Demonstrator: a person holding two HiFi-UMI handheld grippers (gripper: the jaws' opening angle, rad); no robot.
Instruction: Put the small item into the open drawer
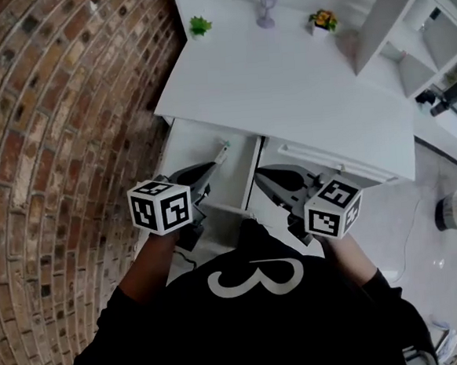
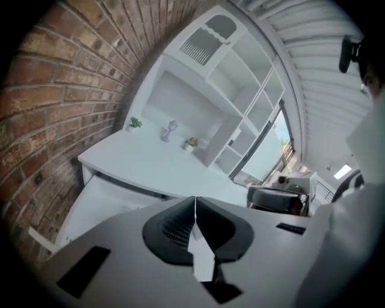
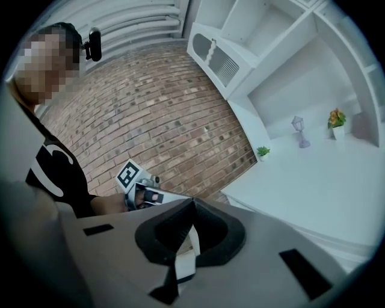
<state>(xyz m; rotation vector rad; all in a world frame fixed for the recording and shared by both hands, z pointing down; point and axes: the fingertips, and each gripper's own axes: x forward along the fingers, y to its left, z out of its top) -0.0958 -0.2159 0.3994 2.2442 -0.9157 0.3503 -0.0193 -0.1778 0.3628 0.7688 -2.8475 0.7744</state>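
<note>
Shirt (image 1: 255, 317) nearest; both grippers out in front of us. Left gripper (image 2: 195, 207): fingers (image 2: 171, 225) together, nothing between. Right gripper (image 3: 192, 207): fingers together too, empty. Drawer (image 1: 198, 145) open, just ahead of and below left fingers; we see nothing in its visible part. Small item: we cannot tell which. Plant (image 1: 199, 25), lamp (image 1: 267, 8), flowerpot (image 1: 322, 22) stand on bench (image 1: 284, 87), well beyond both fingers. We judge placing not done: pick-up and drop left.

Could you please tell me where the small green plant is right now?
In the head view, the small green plant stands at the back left corner of the white desk, beside the brick wall, left of the small ornament.
</note>
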